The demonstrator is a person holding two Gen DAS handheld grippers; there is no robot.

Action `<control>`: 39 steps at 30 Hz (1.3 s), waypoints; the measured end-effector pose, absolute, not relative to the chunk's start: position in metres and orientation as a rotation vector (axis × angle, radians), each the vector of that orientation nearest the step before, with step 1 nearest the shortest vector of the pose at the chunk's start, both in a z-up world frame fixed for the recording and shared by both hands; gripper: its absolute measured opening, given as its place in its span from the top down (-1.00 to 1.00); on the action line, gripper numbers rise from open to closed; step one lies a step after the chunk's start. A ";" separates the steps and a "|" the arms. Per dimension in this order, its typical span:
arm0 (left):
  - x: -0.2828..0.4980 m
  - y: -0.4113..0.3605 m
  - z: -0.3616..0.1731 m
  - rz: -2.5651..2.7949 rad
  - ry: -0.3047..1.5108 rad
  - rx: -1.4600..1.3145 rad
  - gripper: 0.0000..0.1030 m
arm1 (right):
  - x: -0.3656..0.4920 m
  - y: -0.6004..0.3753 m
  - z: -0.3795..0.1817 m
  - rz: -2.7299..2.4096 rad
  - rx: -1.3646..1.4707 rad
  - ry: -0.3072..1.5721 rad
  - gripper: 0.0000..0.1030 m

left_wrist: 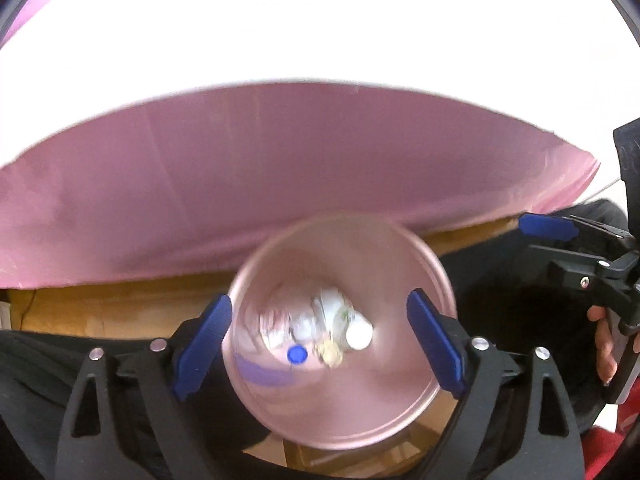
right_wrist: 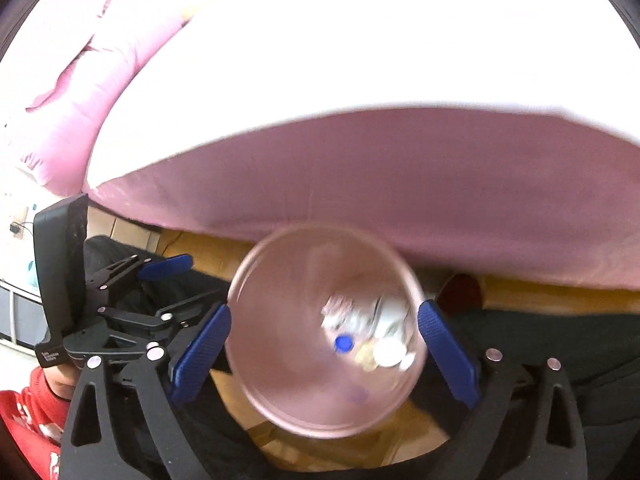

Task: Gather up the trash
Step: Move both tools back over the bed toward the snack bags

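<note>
Both grippers above pink bin (left_wrist: 340,408), pointing down into it. Left gripper (left_wrist: 320,348): jaws wide apart, nothing btwn pads, no contact w/ bin rim. Right gripper (right_wrist: 324,356): same, jaws wide, empty. Trash at bin bottom: blue cap (left_wrist: 297,355), white cap (left_wrist: 359,335), crumpled paper (left_wrist: 328,312); blurred. Bin stands on wood floor (left_wrist: 100,308) just beside pink-sheeted bed (left_wrist: 280,168).
</note>
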State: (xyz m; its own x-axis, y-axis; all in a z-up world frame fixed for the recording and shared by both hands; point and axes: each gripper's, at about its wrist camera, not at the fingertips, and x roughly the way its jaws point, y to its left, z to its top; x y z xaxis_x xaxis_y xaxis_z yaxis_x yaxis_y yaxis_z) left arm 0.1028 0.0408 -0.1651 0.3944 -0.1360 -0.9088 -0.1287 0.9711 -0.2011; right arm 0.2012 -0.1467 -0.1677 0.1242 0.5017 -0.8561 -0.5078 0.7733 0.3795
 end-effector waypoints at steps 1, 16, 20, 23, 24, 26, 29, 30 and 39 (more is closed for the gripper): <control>0.105 0.042 -0.156 -0.006 1.143 -0.258 -0.75 | 0.203 -0.149 -0.157 0.728 -0.021 1.203 -0.88; 0.167 0.034 -0.049 0.033 0.814 -0.117 -0.91 | 0.266 -0.182 -0.057 0.670 -0.106 0.859 -0.93; 0.194 0.029 -0.036 0.050 0.772 -0.070 -0.91 | 0.287 -0.186 -0.039 0.672 -0.119 0.809 -0.93; 0.218 0.028 -0.027 0.065 0.749 -0.044 -0.91 | 0.304 -0.185 -0.029 0.668 -0.127 0.784 -0.93; 0.226 0.028 -0.025 0.073 0.739 -0.032 -0.91 | 0.311 -0.186 -0.027 0.670 -0.124 0.781 -0.93; 0.243 0.028 -0.022 0.095 0.725 -0.005 -0.91 | 0.322 -0.186 -0.026 0.680 -0.110 0.780 -0.93; 0.270 0.031 -0.019 0.132 0.702 0.042 -0.88 | 0.338 -0.187 -0.030 0.699 -0.082 0.790 -0.93; 0.280 0.033 -0.019 0.135 0.703 0.050 -0.86 | 0.341 -0.186 -0.032 0.703 -0.076 0.795 -0.93; 0.334 0.048 -0.018 0.117 0.726 0.053 -0.53 | 0.397 -0.176 -0.040 0.702 -0.092 0.813 -0.93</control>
State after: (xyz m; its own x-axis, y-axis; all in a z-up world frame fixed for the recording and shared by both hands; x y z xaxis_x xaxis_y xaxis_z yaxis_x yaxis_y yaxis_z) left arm 0.3339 0.0476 -0.0180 0.7417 0.1252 -0.6589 -0.0888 0.9921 0.0886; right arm 0.3971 -0.1759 -0.0401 0.4767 0.5397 -0.6939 -0.6072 0.7729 0.1840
